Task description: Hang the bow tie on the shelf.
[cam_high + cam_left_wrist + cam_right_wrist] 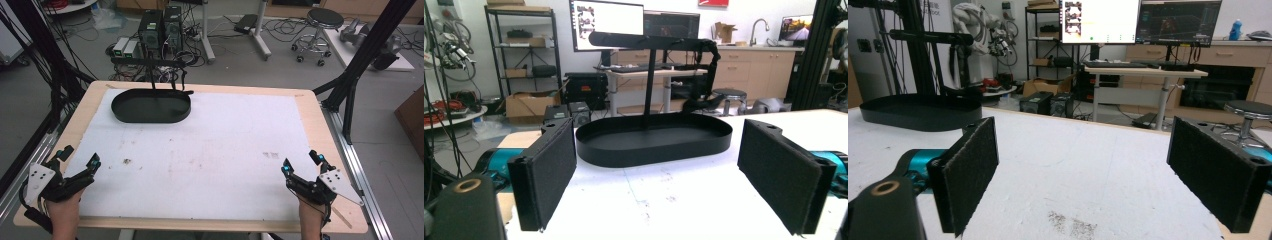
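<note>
Both tongs rest wide open w/ nothing held, left tongs [79,161] & right tongs [300,164] well apart at near corners of the white surface [210,150], black oval tray [654,137] straight ahead of left tongs, empty.

Grey floor strewn with cables [190,30], a round stool [324,20], desks with lit monitors [606,25].

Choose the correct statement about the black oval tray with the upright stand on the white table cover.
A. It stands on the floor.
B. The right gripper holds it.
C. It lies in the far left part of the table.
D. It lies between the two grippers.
C: the black oval tray sits at the far left of the white table cover, apart from the open left gripper and the open right gripper.
</note>
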Tool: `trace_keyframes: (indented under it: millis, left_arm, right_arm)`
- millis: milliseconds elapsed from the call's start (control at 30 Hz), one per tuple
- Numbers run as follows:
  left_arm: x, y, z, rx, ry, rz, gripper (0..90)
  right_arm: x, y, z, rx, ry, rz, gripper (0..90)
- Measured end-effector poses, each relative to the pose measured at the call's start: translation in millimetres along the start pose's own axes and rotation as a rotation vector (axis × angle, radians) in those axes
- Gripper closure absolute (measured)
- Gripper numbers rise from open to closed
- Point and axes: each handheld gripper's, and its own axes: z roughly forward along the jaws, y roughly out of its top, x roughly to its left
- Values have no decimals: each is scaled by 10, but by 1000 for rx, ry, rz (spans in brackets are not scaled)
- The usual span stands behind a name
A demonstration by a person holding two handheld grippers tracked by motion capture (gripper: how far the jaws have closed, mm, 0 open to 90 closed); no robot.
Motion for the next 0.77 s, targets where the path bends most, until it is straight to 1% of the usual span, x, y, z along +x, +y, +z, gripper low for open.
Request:
trace_keyframes:
  millis: [133, 267, 400, 767]
  left_arm:
    - [-13, -15, 12, 12, -5, 7, 161]
    - [-19, -19, 19, 14, -7, 9, 162]
    - [-21, -27, 23, 17, -8, 11, 162]
    - [-31, -35, 35, 30, -11, 16, 162]
  right_arm:
    - [14, 2, 14, 1, 6, -10, 121]
    - [14, 7, 10, 3, 13, -20, 121]
    - [12, 13, 6, 3, 14, -13, 121]
    - [28, 13, 42, 13, 24, -28, 121]
